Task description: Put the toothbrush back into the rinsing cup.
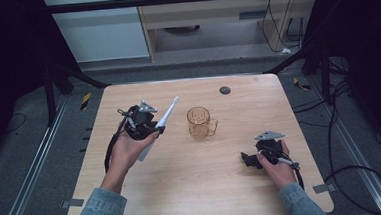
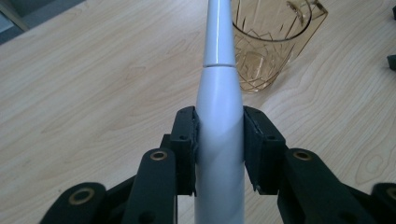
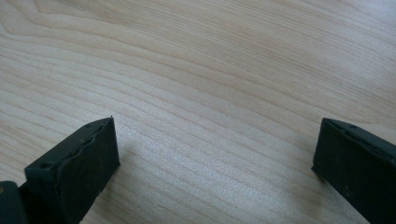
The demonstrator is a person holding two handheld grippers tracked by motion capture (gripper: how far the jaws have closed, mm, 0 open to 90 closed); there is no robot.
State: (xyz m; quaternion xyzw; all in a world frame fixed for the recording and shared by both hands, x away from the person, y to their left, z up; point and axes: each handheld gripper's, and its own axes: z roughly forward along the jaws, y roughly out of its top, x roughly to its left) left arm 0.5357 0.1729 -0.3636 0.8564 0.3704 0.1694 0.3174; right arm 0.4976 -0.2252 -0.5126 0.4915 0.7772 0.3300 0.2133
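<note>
A white electric toothbrush (image 1: 165, 118) slants above the table's left half, head up and to the right. My left gripper (image 1: 152, 130) is shut on its handle; in the left gripper view both black pads (image 2: 187, 140) press the white handle (image 2: 219, 135). An amber glass mug (image 1: 200, 123) with a cut pattern stands upright at the table's middle, handle to the right, and appears just beyond the brush as the mug (image 2: 268, 42) in the left gripper view. My right gripper (image 1: 249, 160) rests low at the table's right front, jaws wide apart over bare wood (image 3: 215, 135) with nothing between them.
A small dark round disc (image 1: 224, 90) sits near the table's far edge. The light wooden table (image 1: 198, 187) is flanked by metal rails, and cables lie on the floor to the right. A pale cabinet stands behind the table.
</note>
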